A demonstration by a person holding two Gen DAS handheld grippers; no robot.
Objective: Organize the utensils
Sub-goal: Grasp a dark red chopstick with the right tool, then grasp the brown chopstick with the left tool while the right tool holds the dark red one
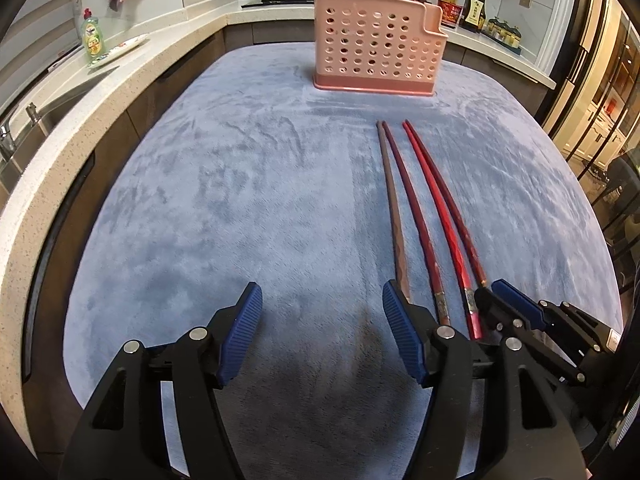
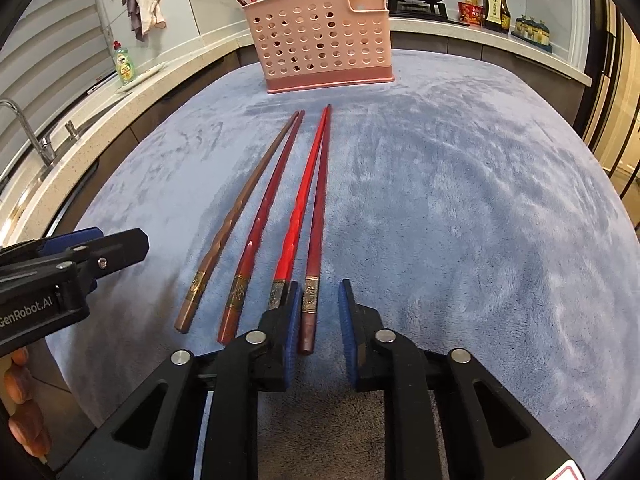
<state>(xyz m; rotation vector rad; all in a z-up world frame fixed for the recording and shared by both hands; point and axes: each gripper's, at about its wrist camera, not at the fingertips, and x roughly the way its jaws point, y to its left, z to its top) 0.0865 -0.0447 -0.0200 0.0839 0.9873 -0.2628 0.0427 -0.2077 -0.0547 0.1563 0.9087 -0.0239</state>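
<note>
Right gripper (image 2: 318, 322): jaws narrowly apart, straddling the dark-red chopstick (image 2: 315, 240), not clamped. Left gripper (image 1: 322, 336): wide, empty. Four chopsticks lie before the pink holder (image 2: 320, 40). Risk: closing may pinch the neighbouring bright-red chopstick (image 2: 298, 208).

Four chopsticks (image 2: 276, 216) lie lengthwise mid-table, tips toward the pink holder (image 2: 320, 36) at the far edge. My right gripper (image 2: 318, 320) straddles the rightmost chopstick's butt, jaws apart, not touching. My left gripper (image 1: 322, 336) sits just left of the brown one, jaws wide. The blue cloth (image 2: 480, 200) is bare toward the right edge, and toward the left edge too. Sticks already crowd the holder's top.
</note>
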